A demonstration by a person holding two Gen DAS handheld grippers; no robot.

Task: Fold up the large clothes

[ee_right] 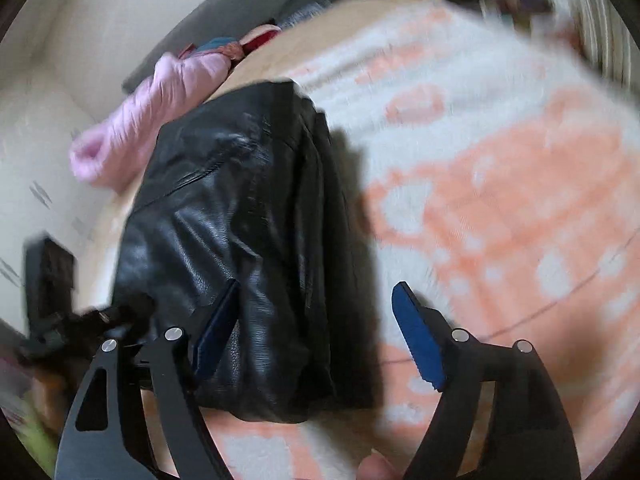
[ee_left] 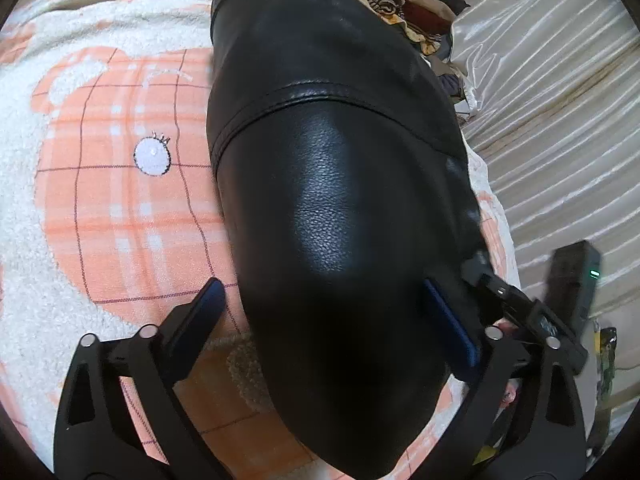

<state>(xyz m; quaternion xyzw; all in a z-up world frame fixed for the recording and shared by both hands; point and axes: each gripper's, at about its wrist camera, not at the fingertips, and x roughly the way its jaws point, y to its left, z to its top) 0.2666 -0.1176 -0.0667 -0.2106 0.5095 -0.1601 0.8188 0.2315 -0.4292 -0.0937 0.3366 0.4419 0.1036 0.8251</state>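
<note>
Left claw [ee_left: 324, 312]: fingers standing apart, straddling the near end of the jacket [ee_left: 332, 160], blue pads at either flank; whether the pads are touching the leather cannot be told, but nothing is pinched.

Right claw [ee_right: 316, 332]: fingers standing apart, left finger lying over the jacket's near part, right finger hanging over bare blanket [ee_right: 500, 208]; gripping nothing. This view is smearing with motion.

Jacket: black leather, lying folded into a long narrow bundle on the blanket, running away from both claws, a stitched seam crossing it midway. In the right view its layered edges are stacking up along the right side.

Blanket: fleecy, white with orange plaid bear, covering the bed under the jacket.

Pink garment [ee_right: 152, 120]: lying beyond the jacket near the bed's far edge.

Clothes heap [ee_left: 400, 0]: sitting at the far corner, well apart.

Step in hand, by judgement: sides appearing already folded in; the lengthwise fold is pending. Next move is calling for both claws closing on the near end, lifting it, and laying it over toward the far end, keeping the stiff leather from springing open.
</note>
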